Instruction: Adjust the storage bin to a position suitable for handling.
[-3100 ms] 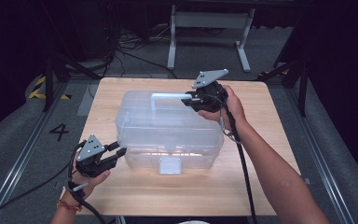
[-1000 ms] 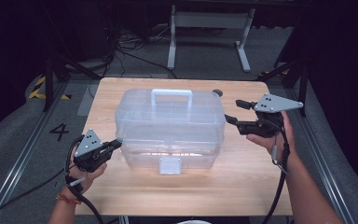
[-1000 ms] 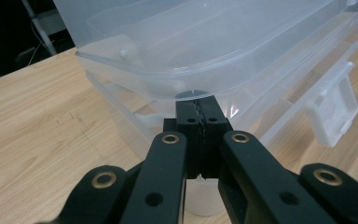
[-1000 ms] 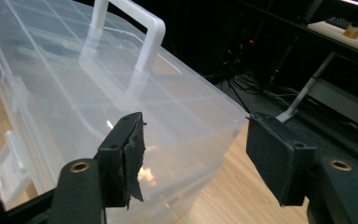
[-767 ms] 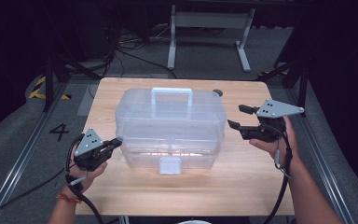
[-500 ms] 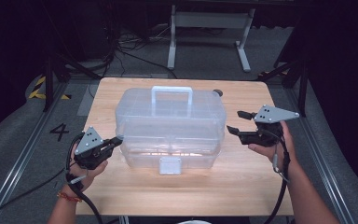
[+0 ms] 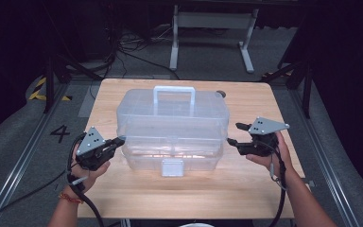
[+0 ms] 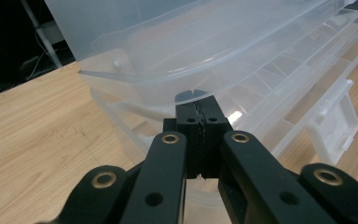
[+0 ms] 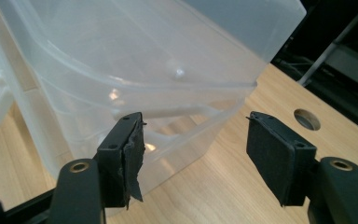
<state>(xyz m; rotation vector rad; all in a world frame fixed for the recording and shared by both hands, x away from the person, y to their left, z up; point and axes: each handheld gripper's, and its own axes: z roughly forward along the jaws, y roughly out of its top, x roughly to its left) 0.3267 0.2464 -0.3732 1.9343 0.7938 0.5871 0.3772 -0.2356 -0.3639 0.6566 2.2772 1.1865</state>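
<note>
Box (image 7: 172,130): clear plastic, lidded, on table (image 7: 123,194). Left gripper (image 7: 116,141) pressed together at its left end; right gripper (image 7: 234,135) spread, empty, beside its right end.

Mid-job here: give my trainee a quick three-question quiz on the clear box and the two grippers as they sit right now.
1. True or false: the left gripper has its jaws shut, with its tips at the left end of the clear plastic box.
2. What does the right gripper hold? A) the box's handle B) nothing, its jaws stand open beside the box's right end C) the front latch
3. In a word or two: where on the box is the handle, and is it standing up or folded down?

Key
1. True: in the left gripper view the pads meet just under the lid's rim.
2. B
3. On top of the lid, standing up.
</note>
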